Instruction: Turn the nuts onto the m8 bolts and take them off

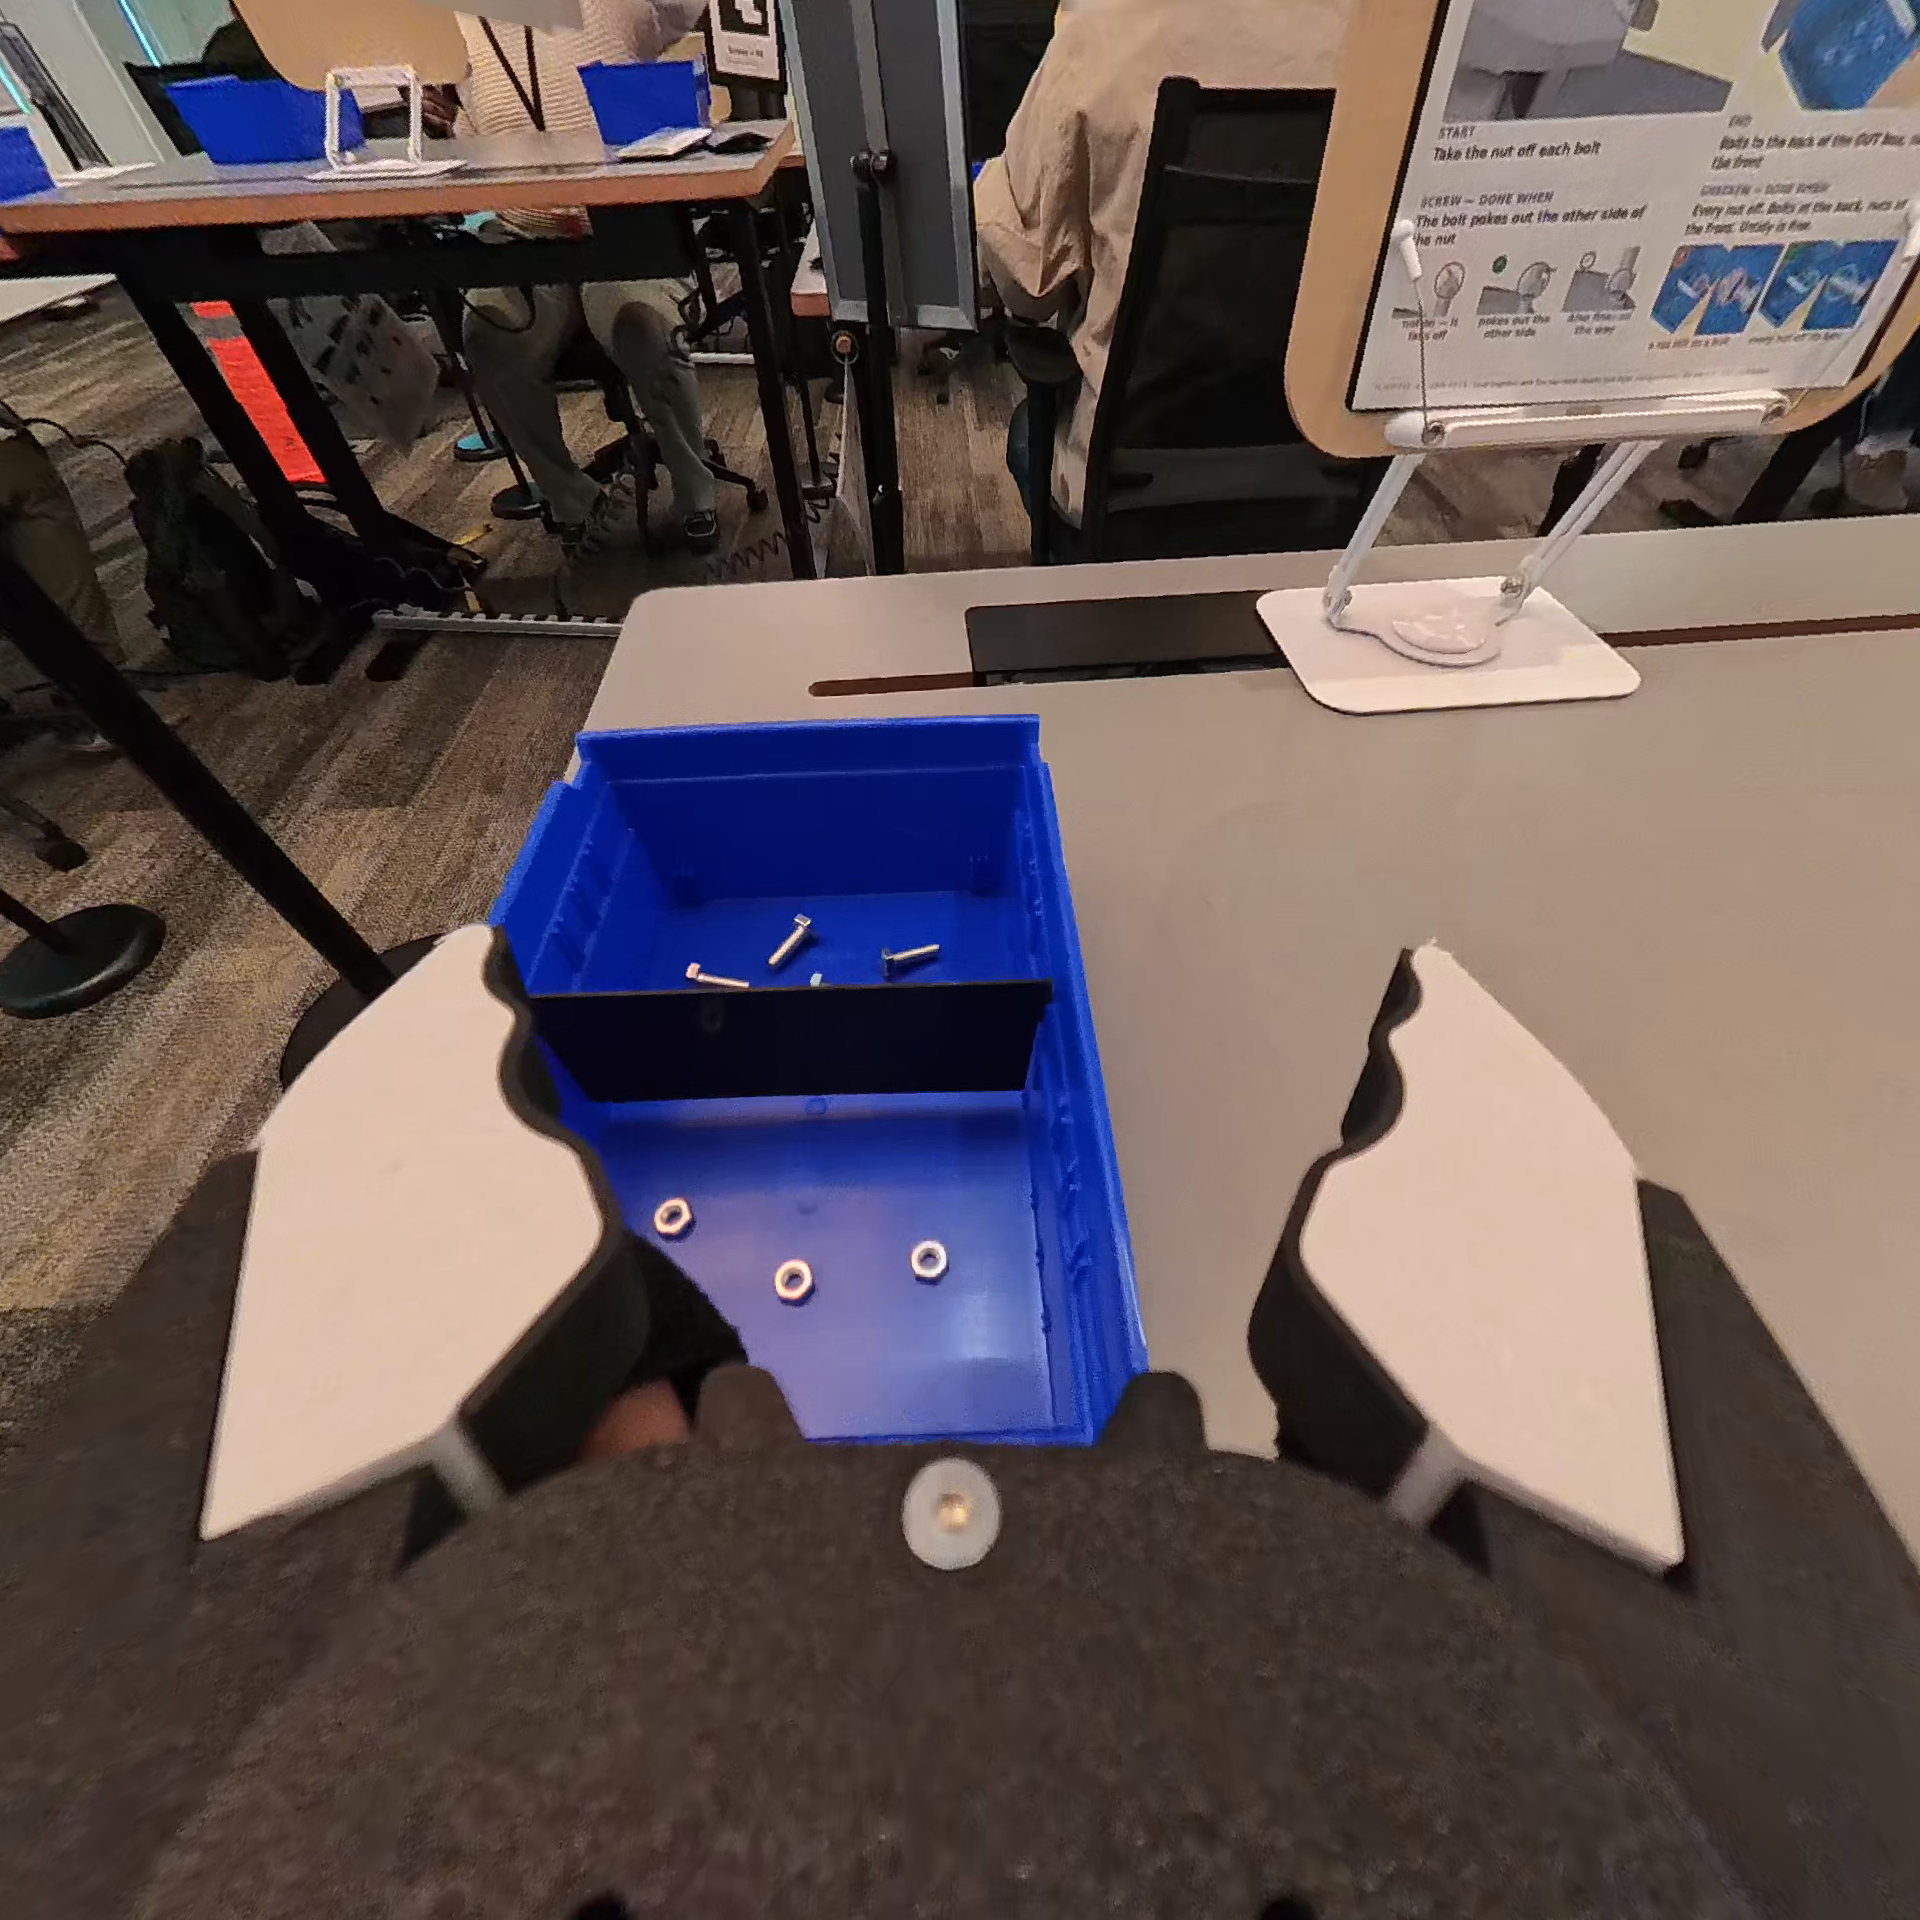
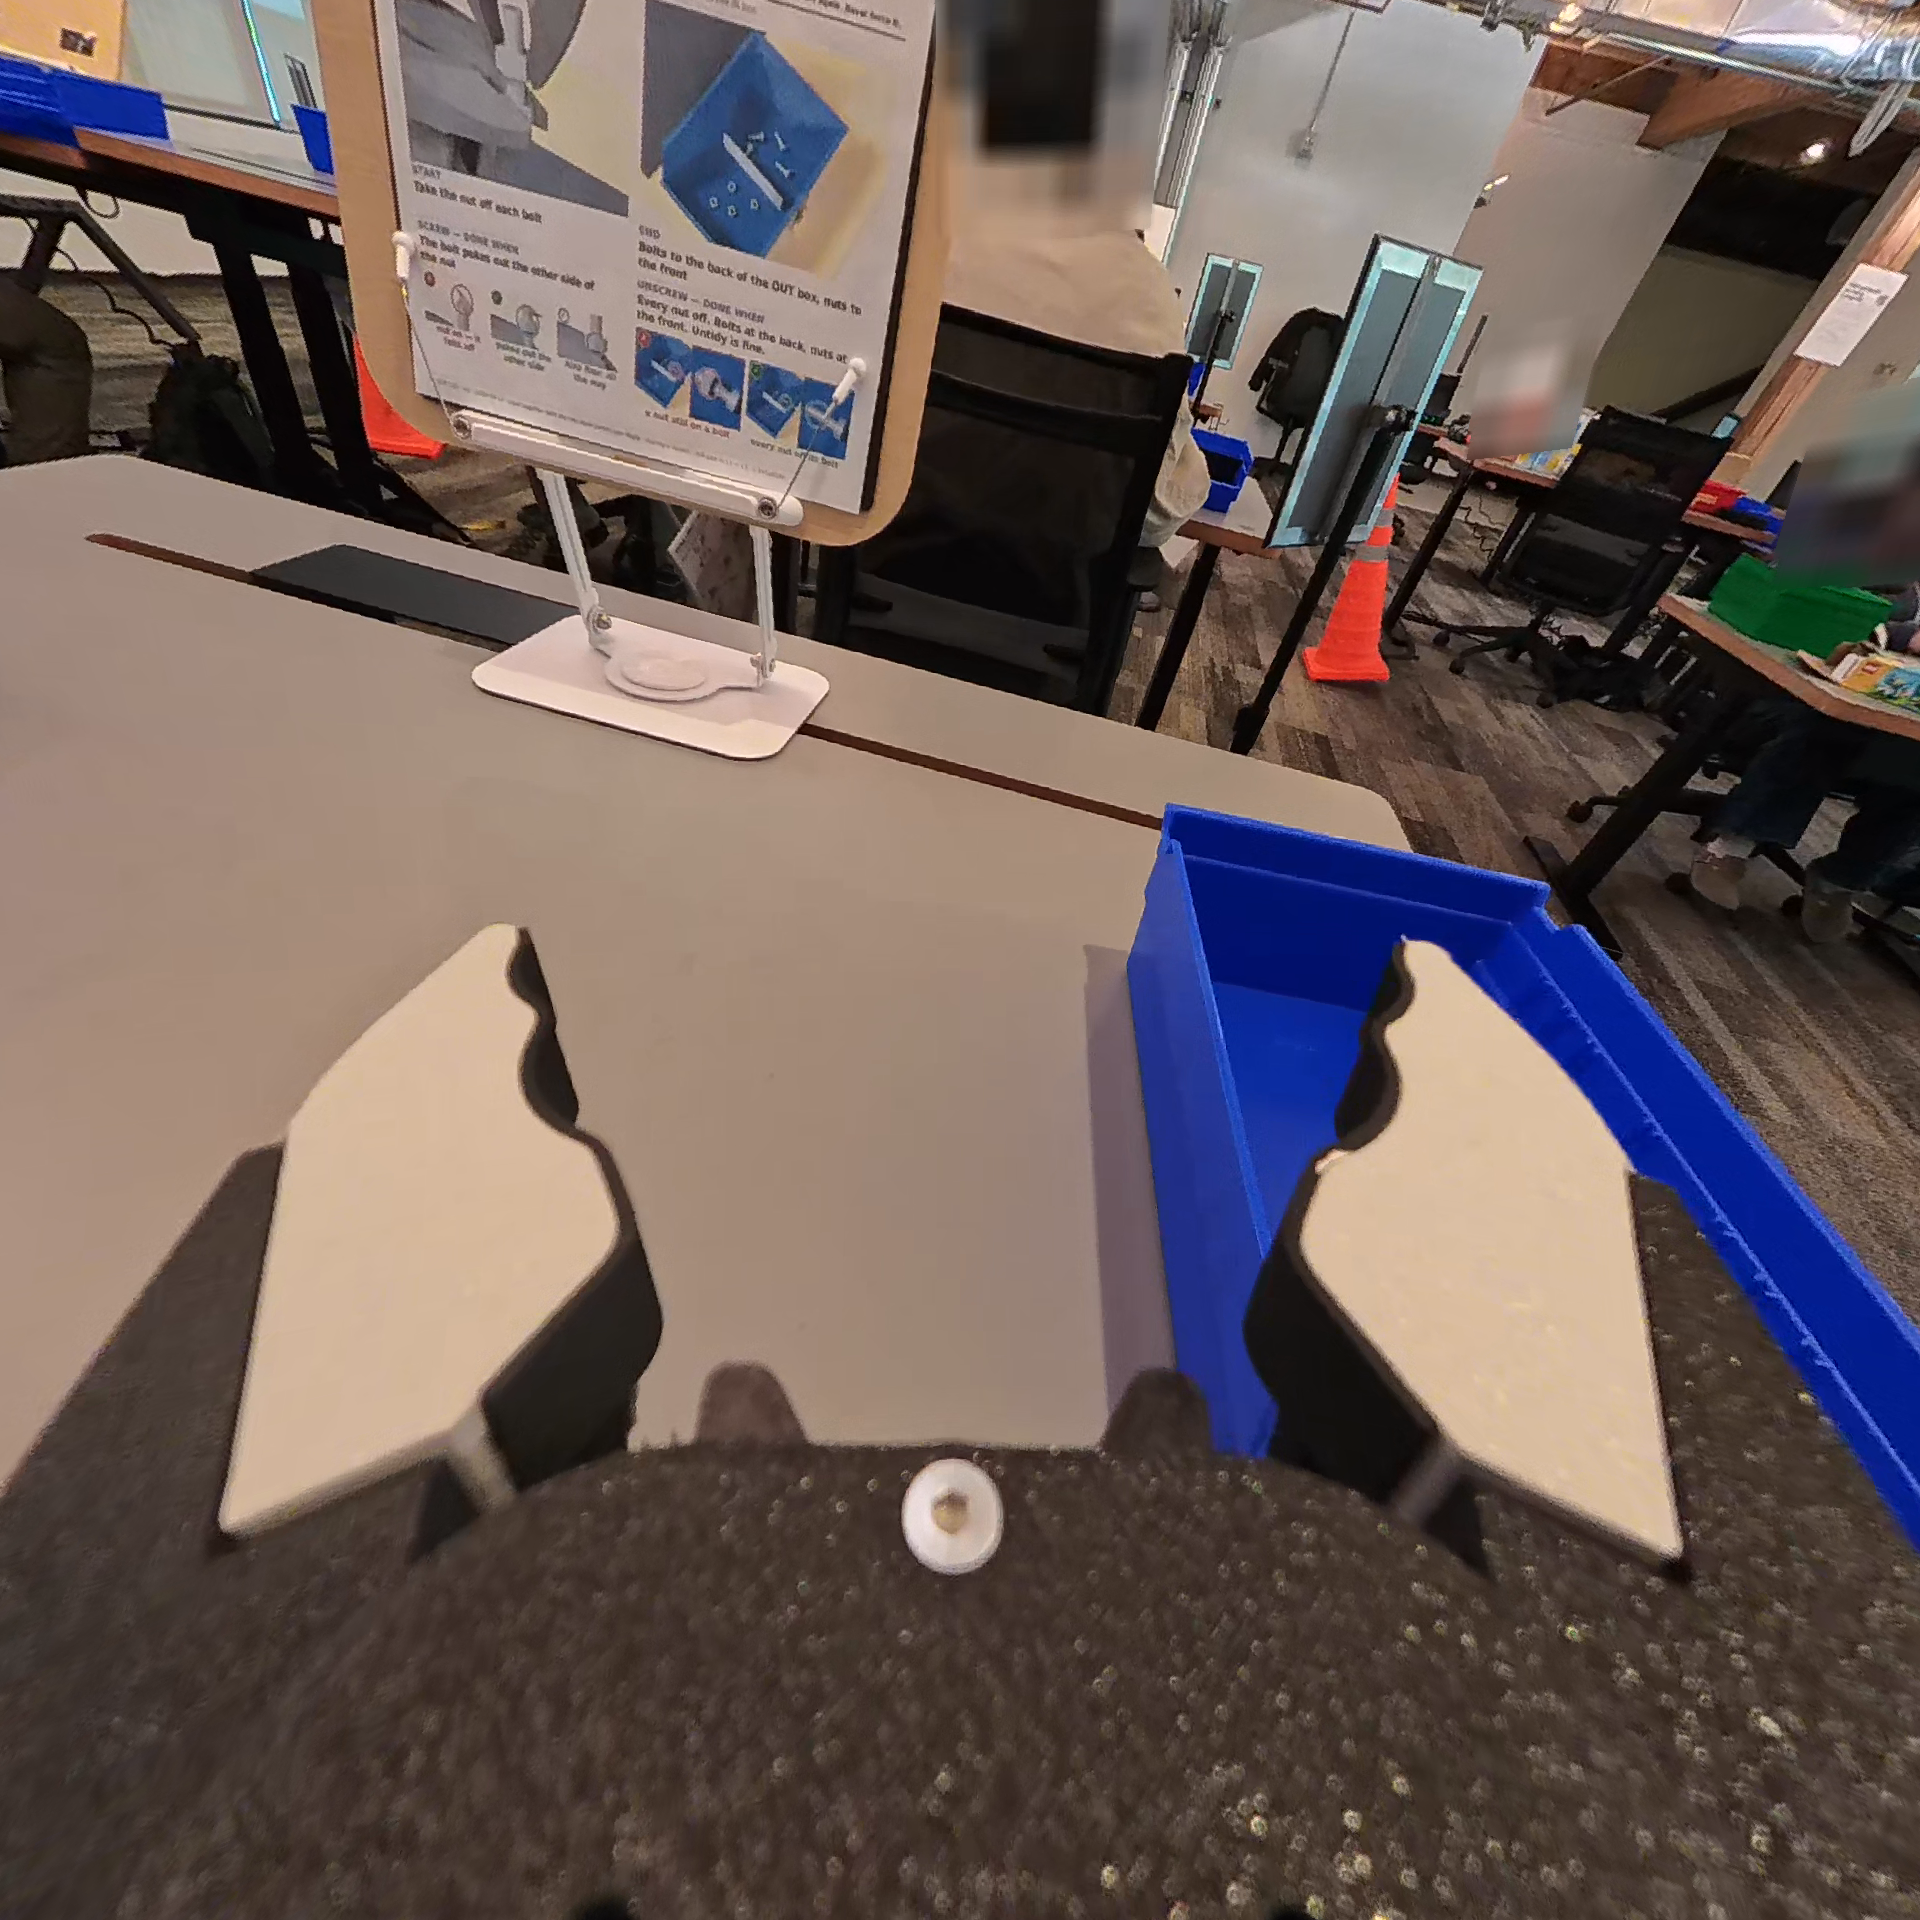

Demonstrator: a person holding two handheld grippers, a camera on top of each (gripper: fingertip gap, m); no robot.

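the left gripper [image 1: 951, 1049] hangs over a grey table [image 1: 1455, 935] with its two fingers spread wide and nothing between them. straight ahead of it, between the fingers, sits a blue bin [image 1: 1081, 1039] near the table's left corner, split by a black divider [image 1: 784, 1039]. in the near part, closest to the gripper, three nuts lie flat and apart from each other: one to the left [image 1: 673, 1217], one in the middle [image 1: 793, 1280], one to the right [image 1: 928, 1260]. beyond the divider, in the far part, loose bolts lie on the bin floor: one on the left [image 1: 715, 977], one in the middle [image 1: 790, 940], one on the right [image 1: 910, 957], and the tip of another [image 1: 817, 979] just shows over the divider.

the right gripper [image 2: 961, 1049] is also spread wide and holds nothing, with bare table [image 2: 831, 1039] ahead of it. a second blue bin [image 2: 1195, 1091] stands by its right finger at the table's right edge; the part of its floor that shows is bare.

farther ahead, a white stand [image 2: 649, 675] on the table carries a board with a printed sheet [image 2: 644, 239]. a dark slot with a black cover [image 1: 1112, 629] runs across the table behind it.

past the table the room has patterned carpet [image 1: 260, 1143], other desks [image 1: 416, 197] with blue bins, seated people, a black chair [image 2: 1029, 499], and an orange cone [image 2: 1356, 613]. green bins [image 2: 1787, 603] sit on a desk at the far right.
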